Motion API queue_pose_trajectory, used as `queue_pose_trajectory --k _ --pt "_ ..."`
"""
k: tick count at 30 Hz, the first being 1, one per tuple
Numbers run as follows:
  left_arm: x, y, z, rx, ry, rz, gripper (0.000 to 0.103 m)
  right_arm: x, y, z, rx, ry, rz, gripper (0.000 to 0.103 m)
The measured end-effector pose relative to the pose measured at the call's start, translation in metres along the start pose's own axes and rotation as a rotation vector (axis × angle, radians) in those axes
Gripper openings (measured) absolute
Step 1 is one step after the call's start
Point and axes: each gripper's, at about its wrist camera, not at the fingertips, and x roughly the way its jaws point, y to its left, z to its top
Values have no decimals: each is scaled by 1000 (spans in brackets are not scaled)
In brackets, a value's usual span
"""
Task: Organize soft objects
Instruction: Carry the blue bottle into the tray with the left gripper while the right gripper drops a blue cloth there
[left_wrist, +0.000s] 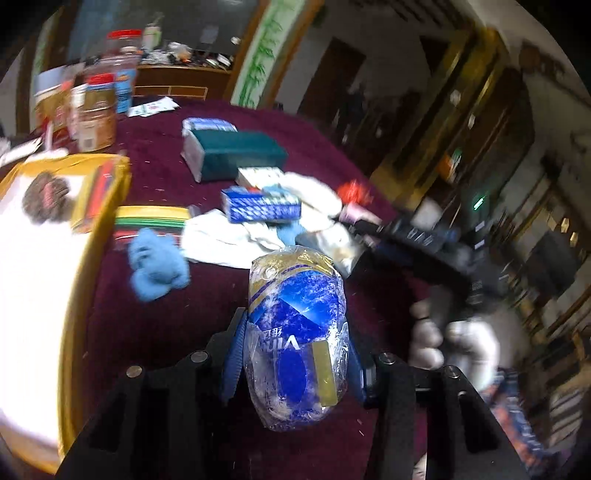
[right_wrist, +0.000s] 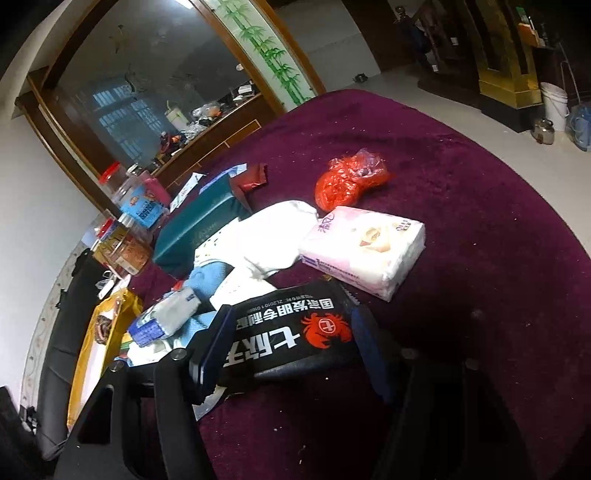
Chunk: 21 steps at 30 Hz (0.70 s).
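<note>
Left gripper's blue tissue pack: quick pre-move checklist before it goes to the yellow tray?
1. Left gripper shut on blue tissue pack: ok.
2. Pack lifted clear of the purple cloth: cannot tell.
3. Yellow tray has bare white floor: ok.
4. Blue plush toy beside the tray edge, possibly in the path: not ok.
5. Right gripper shut on black crab-logo pouch: ok.
6. Image sharpness: left view blurred, not ok.

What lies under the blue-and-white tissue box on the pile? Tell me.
The blue-and-white tissue box rests on crumpled white cloth, with light blue fabric at its lower edge. Anything beneath the cloth is covered.
</note>
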Motion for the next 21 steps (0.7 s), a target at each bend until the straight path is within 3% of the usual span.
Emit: queue_pose_trajectory --k 6,13,21 --pt "-62 34 -8 -94 -108 -16 50 -11 15 -5 -58 -36 -85 64" --pt "-110 93 -30 -223 -205 -2 50 -27 101 -29 -294 29 1 64" --pt "-163 149 -55 -316 -292 111 50 -1 161 -36 -335 153 85 61"
